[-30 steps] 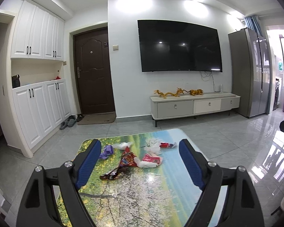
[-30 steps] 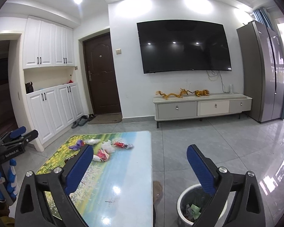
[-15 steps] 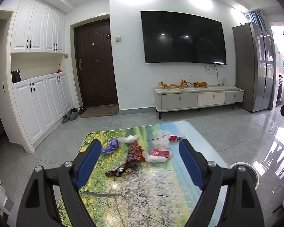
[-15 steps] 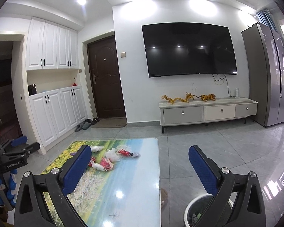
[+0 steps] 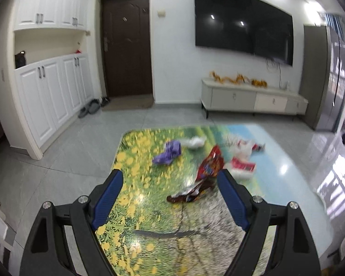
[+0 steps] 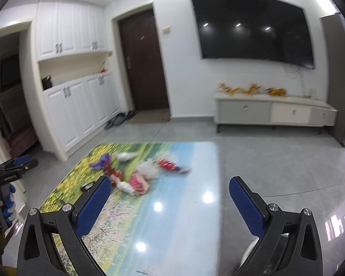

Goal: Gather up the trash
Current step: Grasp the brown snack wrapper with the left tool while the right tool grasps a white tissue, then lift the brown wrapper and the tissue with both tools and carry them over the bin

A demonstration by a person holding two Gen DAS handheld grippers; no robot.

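Observation:
A heap of trash lies on the far half of a landscape-printed table: a purple wrapper, crumpled white paper, a red snack bag, a dark torn wrapper and a red-white packet. My left gripper hangs open just short of the dark wrapper, with nothing between its blue pads. In the right wrist view the same purple wrapper and red-white packet lie ahead and to the left of my right gripper, which is open and empty above the table.
A white bin rim peeks out behind the right finger, on the floor beside the table. A blue and white gloved hand shows at the left edge. White cabinets, a dark door, shoes and a TV stand line the walls.
Both grippers have moved forward and tipped down toward the table, so the trash looms larger and nearer. The bin has slid almost out of the right view. Both jaws stay wide.

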